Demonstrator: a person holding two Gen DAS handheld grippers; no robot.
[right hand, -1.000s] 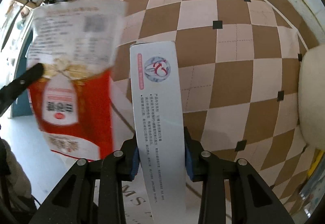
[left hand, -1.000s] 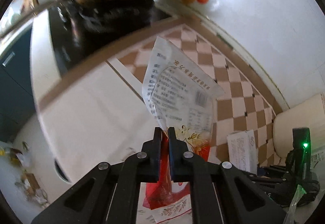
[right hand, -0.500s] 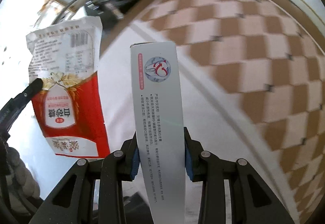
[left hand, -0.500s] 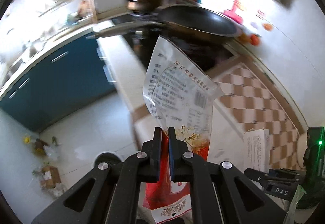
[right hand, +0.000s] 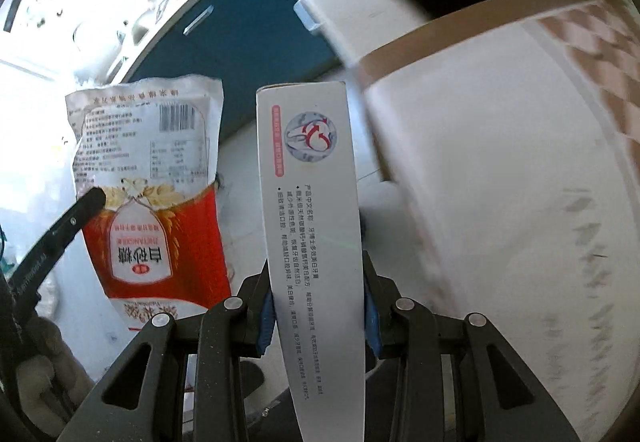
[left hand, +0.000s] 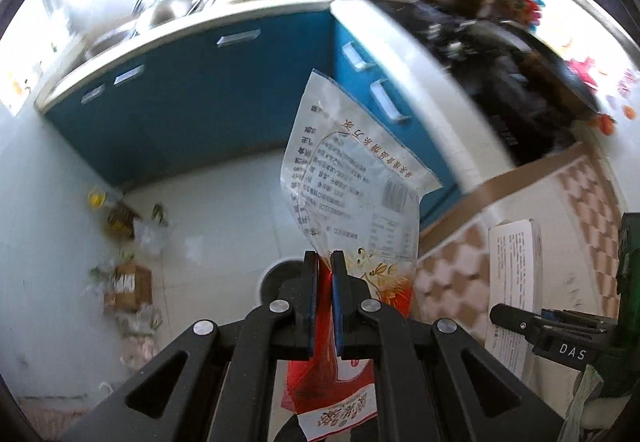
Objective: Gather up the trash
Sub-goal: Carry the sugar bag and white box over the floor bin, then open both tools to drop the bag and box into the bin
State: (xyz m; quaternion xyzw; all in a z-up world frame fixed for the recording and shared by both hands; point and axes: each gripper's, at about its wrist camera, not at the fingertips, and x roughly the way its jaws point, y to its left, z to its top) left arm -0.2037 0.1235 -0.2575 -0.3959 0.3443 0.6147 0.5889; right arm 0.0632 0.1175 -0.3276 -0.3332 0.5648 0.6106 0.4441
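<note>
My left gripper (left hand: 325, 266) is shut on a red and clear plastic food bag (left hand: 352, 177), held up in the air over the floor. The bag also shows in the right wrist view (right hand: 152, 181), pinched by the left gripper's finger (right hand: 80, 207). My right gripper (right hand: 318, 282) is shut on a long white cardboard box (right hand: 316, 201) with printed text; the box shows in the left wrist view (left hand: 512, 282) at the right. A round grey bin (left hand: 280, 276) stands on the floor just below the left gripper, partly hidden by it.
Blue kitchen cabinets (left hand: 192, 113) under a white counter run along the back. A table with a checkered cloth (left hand: 580, 201) is at the right. Scattered trash and a small cardboard box (left hand: 128, 286) lie on the pale floor at the left.
Both grippers have swung left away from the checkered table, out over the kitchen floor, still holding the bag and the box. The blue cabinets and the bin have come into view.
</note>
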